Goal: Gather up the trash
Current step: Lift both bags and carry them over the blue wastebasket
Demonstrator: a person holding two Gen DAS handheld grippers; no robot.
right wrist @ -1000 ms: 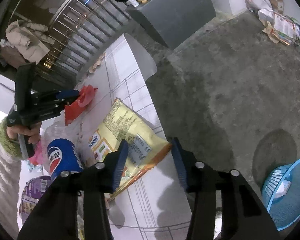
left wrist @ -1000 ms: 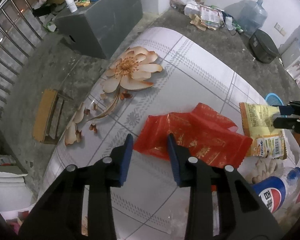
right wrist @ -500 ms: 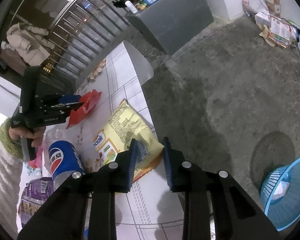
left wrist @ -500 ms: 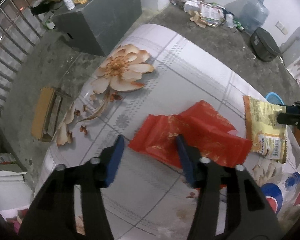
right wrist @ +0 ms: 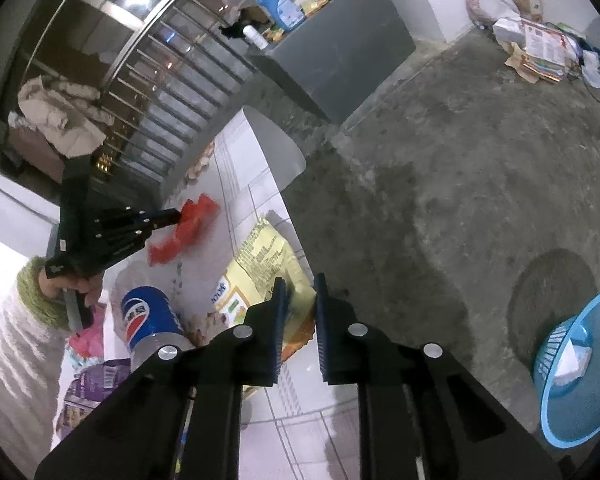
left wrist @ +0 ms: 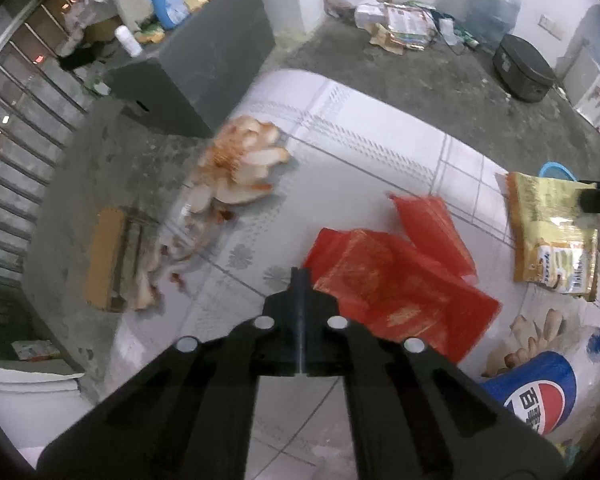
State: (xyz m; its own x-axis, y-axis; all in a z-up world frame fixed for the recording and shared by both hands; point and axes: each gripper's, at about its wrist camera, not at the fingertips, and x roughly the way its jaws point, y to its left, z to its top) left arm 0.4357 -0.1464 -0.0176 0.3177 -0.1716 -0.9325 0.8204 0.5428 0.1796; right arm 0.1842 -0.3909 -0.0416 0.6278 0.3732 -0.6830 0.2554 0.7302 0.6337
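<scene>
1. White tiled tabletop [left wrist: 380, 152] carries the litter; blue waste basket [right wrist: 572, 368] waits on the floor beyond its right edge.
2. Red plastic bag [left wrist: 396, 288], mid-table: left gripper [left wrist: 301, 280] pinched fully together on its near corner, likely to lift it.
3. Yellow snack packet [right wrist: 268, 264] at the right edge: right gripper [right wrist: 300, 296] narrowed onto its corner.
4. Pepsi bottle [right wrist: 148, 320] untouched.

Two wrappers (one red [left wrist: 400, 280], one yellow [left wrist: 548, 240]), one Pepsi bottle [left wrist: 540, 388], one basket [right wrist: 572, 368].
</scene>
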